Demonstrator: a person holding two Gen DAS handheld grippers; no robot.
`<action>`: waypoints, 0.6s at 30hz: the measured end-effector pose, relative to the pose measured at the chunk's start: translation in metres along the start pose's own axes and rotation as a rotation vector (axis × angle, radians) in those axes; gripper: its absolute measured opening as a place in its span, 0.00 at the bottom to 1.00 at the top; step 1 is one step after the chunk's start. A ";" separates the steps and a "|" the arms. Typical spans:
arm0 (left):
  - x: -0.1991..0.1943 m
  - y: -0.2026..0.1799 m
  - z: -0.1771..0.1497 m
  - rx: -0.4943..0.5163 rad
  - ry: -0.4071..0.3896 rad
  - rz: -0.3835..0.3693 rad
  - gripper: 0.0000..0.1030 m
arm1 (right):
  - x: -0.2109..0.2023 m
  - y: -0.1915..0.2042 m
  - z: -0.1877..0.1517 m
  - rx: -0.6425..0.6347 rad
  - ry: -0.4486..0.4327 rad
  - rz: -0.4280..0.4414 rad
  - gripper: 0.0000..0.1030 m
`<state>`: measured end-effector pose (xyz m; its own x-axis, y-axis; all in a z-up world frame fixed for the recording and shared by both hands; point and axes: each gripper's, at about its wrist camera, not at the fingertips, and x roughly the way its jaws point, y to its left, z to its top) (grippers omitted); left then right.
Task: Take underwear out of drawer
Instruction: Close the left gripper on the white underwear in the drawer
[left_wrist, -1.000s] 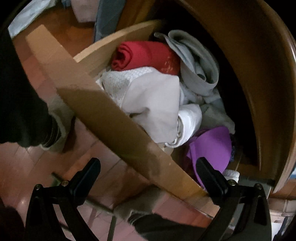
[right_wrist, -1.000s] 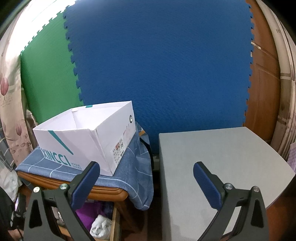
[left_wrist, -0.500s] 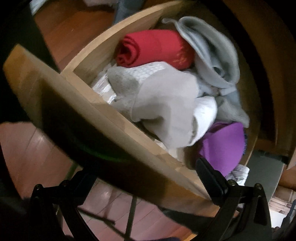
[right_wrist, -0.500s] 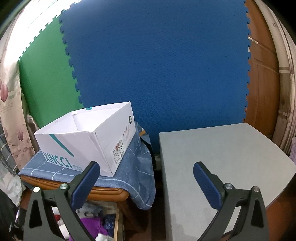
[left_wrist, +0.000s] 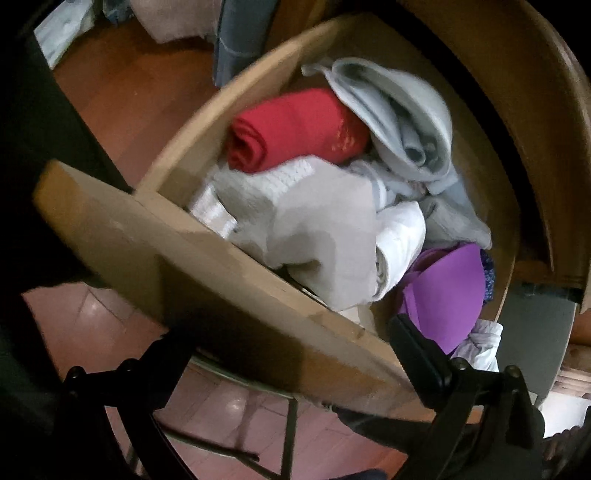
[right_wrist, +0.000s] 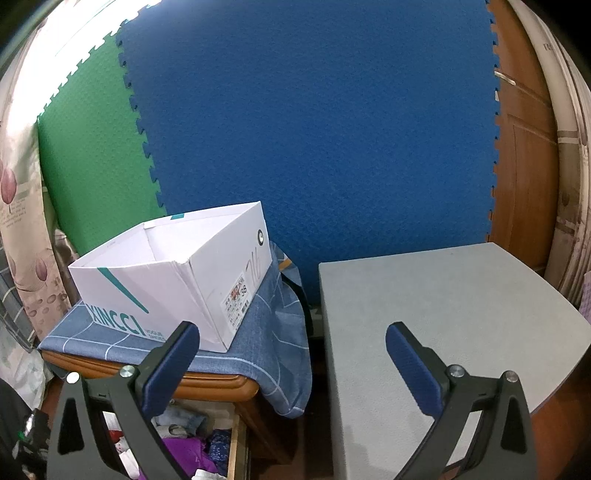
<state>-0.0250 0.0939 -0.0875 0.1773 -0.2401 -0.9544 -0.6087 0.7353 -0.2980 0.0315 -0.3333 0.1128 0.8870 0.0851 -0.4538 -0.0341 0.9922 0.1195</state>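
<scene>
Two tools are in view, one per wrist camera, and both stand spread wide with nothing between their fingers. The left tool (left_wrist: 291, 354) hangs over the front edge of the open drawer (left_wrist: 207, 254): one finger sits low outside the wooden front panel, above the reddish floor (left_wrist: 122, 92), while the other finger reaches past the panel's top edge, just beside a purple garment (left_wrist: 447, 291). Whether that finger touches the cloth or the wood I cannot tell; the view is blurred.

Inside the drawer the clothing lies in a loose pile. A rolled red piece (left_wrist: 295, 129) sits toward the far corner, a pale grey bundle (left_wrist: 402, 118) is beside it against the back, a beige-grey folded piece (left_wrist: 325, 236) lies nearest the front panel, and a white roll (left_wrist: 399, 236) is wedged between it and the purple garment.

The right tool (right_wrist: 291, 350) is released too, held in the air apart from everything. Ahead of it a white shoebox (right_wrist: 173, 280) stands open on a blue checked cloth (right_wrist: 273, 354) that covers the wooden cabinet top, and a grey tabletop (right_wrist: 443, 306) sits to the right. Behind them a blue foam mat (right_wrist: 314, 122) and a green one (right_wrist: 92, 147) line the wall. Below this tool's left finger, the open drawer's contents show purple and white cloth.
</scene>
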 end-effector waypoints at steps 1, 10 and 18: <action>-0.006 0.003 0.001 0.000 0.001 0.005 0.98 | 0.000 0.000 0.000 0.001 0.000 0.000 1.00; -0.102 -0.008 -0.004 0.124 -0.308 -0.056 0.99 | 0.001 0.000 0.000 0.013 -0.004 0.007 1.00; -0.052 -0.043 0.043 0.034 -0.141 -0.321 0.98 | 0.000 -0.001 0.001 0.012 -0.010 0.013 1.00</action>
<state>0.0256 0.1020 -0.0253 0.4623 -0.3742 -0.8039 -0.4785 0.6580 -0.5814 0.0317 -0.3345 0.1132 0.8911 0.0970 -0.4433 -0.0400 0.9899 0.1361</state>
